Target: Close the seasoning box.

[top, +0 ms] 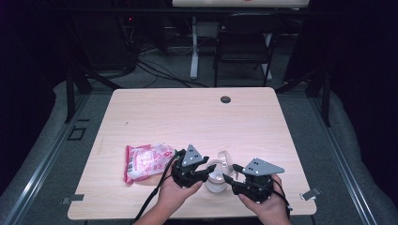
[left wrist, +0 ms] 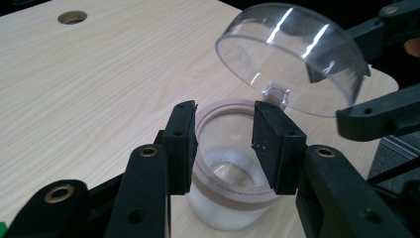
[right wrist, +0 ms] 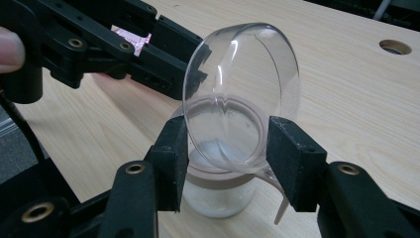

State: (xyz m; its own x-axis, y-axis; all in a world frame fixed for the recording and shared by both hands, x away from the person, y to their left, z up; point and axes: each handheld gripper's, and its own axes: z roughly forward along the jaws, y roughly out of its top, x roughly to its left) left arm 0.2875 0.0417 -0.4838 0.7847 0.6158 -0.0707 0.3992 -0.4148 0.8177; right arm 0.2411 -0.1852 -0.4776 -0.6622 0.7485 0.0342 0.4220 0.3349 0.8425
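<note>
the wooden table [top: 197, 117] takes up the middle of the high view, with a round hole [top: 225, 99] near its far edge in the upper centre. a pink packet [top: 146, 161] lies flat at the lower left of the table, just beside the left gripper [top: 199, 171]. the two hands come in from the bottom edge, and the left gripper and right gripper [top: 230, 179] meet at a small clear jar [top: 216, 180] in the lower centre. in the left gripper view the jar [left wrist: 230, 178] stands upright in the lower middle, with a tan band round its mouth; the left gripper's [left wrist: 225, 144] jaws stand spread on either side of the rim, one pad just beside the glass and the other a little apart. the clear hinged lid [left wrist: 292, 59] is tipped open in the upper right. in the right gripper view the right gripper [right wrist: 225, 153] brackets the jar [right wrist: 218, 193] at its neck; i cannot tell whether its pads press on it. the lid [right wrist: 242, 94] stands on edge above the mouth.
</note>
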